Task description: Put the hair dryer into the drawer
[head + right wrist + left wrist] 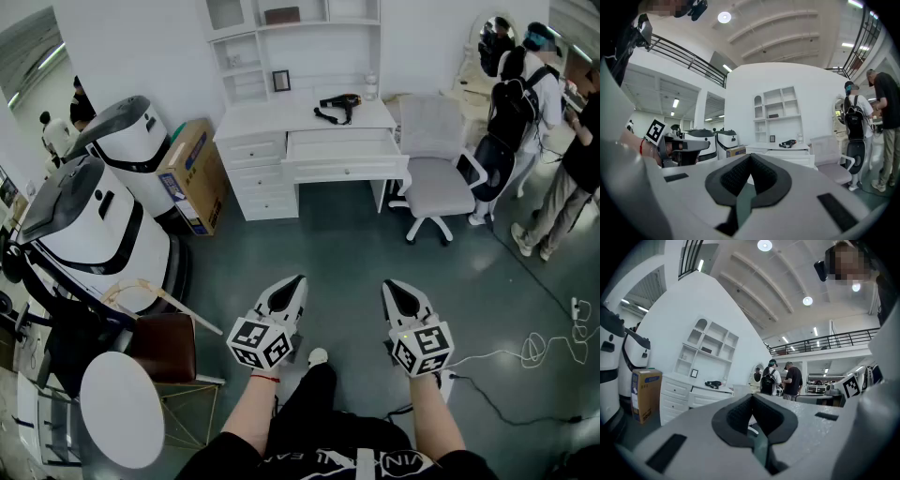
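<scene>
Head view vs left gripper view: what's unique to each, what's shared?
Head view only: the round white side table and the loose white cable. Left gripper view only: the round ceiling lights and the black balcony railing. Both: the black hair dryer lying on the white desk, and the brown cardboard box beside that desk.
</scene>
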Tool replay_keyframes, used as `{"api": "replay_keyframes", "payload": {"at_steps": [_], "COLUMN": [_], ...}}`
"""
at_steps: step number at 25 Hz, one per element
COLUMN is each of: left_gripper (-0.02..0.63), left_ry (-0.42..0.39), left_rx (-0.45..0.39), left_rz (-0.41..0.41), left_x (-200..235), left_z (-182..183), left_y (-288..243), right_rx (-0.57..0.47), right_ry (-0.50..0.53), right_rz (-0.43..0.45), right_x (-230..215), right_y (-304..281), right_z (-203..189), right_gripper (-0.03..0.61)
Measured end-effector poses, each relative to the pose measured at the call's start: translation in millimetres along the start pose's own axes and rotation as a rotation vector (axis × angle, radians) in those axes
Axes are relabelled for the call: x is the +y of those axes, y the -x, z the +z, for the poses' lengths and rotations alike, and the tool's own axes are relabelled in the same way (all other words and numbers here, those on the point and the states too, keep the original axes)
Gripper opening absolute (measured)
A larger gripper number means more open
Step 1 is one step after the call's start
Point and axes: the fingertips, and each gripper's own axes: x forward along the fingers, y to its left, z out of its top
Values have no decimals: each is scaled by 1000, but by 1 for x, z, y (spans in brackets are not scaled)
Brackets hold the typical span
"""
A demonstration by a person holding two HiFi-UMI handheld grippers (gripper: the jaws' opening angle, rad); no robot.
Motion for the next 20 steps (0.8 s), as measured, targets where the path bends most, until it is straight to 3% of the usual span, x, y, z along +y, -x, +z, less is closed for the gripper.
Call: {"api": "replay_keyframes", "payload": {"at_steps": [7,20], "left_gripper": [5,5], "left_ry": [19,29], "left_rx": [25,59], "left_rz": [-3,-52], "left_x": [61,183], "left_z": [-8,19], "left_y": [-76,-212], "right_rx": [30,57], "right_ry": [-13,-72], "right_rz": [-24,-98], "right_x": [-51,-129], "right_y": [-80,-236], "right_z": [-9,1], "right_gripper": [3,3]}}
